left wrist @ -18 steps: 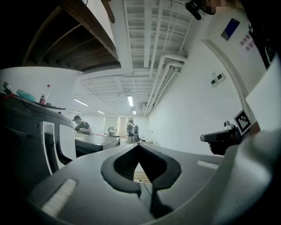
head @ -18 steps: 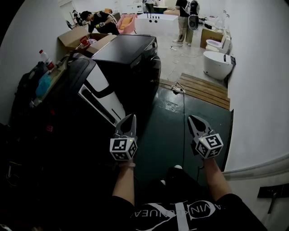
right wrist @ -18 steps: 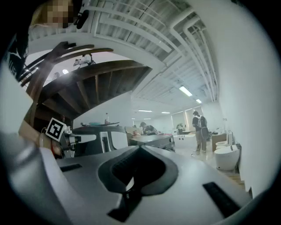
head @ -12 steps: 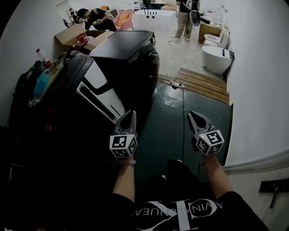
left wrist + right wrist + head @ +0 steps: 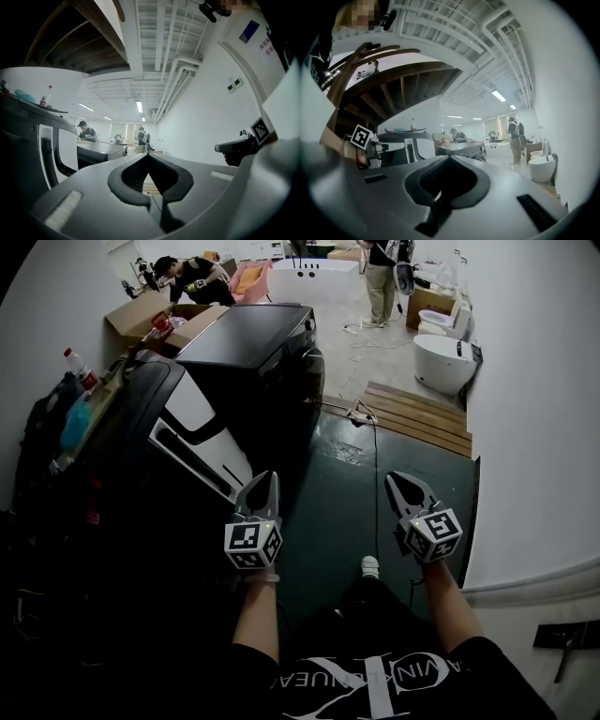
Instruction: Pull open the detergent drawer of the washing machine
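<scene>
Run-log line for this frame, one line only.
phase: pre-contact | left gripper: jaws shut, empty | right gripper: jaws shut, empty | washing machine: ahead-left, untouched

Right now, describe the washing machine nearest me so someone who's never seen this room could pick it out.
Along the white wall on the left, two dark machines stand in a row. The nearer machine is the one, just ahead of the left gripper. Unlike the all-black machine beyond it, its front carries a big white panel.
</scene>
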